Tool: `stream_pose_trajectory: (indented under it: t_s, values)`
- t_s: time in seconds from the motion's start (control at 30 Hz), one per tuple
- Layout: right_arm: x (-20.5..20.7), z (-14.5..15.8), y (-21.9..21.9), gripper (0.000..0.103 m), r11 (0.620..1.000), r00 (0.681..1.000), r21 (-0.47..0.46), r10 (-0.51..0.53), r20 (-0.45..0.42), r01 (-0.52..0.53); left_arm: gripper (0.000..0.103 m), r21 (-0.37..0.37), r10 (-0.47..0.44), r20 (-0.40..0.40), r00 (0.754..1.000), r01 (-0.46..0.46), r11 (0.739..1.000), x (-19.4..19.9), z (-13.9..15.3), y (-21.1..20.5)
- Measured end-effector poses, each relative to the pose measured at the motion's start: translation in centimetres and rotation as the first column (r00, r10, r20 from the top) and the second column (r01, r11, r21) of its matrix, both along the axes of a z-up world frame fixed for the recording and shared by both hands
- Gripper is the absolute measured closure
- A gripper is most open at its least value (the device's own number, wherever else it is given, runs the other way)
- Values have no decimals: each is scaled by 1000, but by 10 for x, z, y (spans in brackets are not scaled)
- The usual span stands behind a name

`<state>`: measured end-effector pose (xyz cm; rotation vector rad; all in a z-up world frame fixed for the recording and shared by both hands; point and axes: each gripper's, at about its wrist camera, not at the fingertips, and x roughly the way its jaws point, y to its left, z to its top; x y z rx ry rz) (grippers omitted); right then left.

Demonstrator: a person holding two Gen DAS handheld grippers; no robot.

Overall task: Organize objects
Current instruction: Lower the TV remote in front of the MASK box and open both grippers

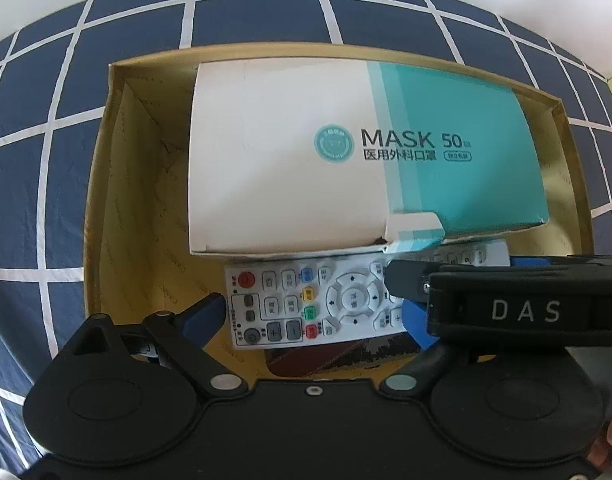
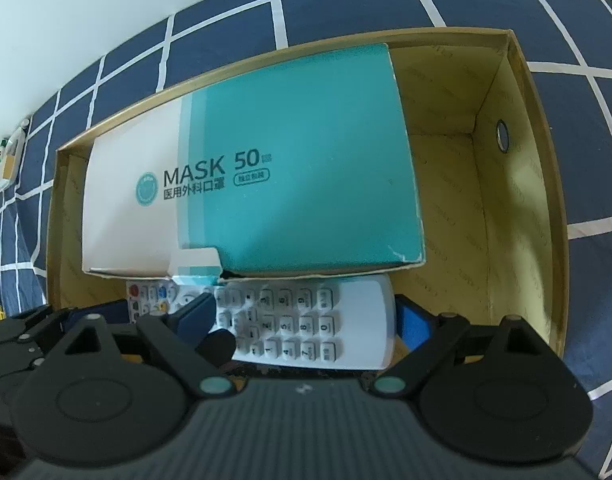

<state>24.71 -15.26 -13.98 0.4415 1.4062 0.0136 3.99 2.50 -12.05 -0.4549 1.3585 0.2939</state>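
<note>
A white remote control [image 1: 306,300] lies lengthwise along the near side of a yellow cardboard box [image 1: 118,160], just in front of a white and teal mask box [image 1: 346,148]. My left gripper [image 1: 312,314] points down over the remote's button end, jaws wide. Its left finger is at the remote's end and its right finger is over the remote's middle. My right gripper [image 2: 306,316] stands wide over the remote's [image 2: 306,320] number-pad half, its right finger against that end. Neither pair of pads squeezes the remote. In the left wrist view the right gripper's black body [image 1: 526,312] crosses from the right.
The mask box [image 2: 266,184] fills most of the cardboard box [image 2: 546,200], whose right wall has a round hole [image 2: 502,136]. A dark reddish thing [image 1: 318,360] lies under the remote. Navy checked cloth [image 1: 266,8] surrounds the box. A small pale object [image 2: 10,156] sits at the cloth's edge.
</note>
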Motion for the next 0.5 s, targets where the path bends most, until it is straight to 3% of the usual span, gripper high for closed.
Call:
stream_pose_trajectory:
  t_s: [0.27,0.5]
  values:
    - [-3,7,-5,9,1000,1000,-9,-2,10,2,7,32,36,6,999,-37,999,-15,18,-3]
    - [-19,32,-17,9,1000,998,-2,-1,68,2,7,64,66,40,997,-68,996,-21,43,-21]
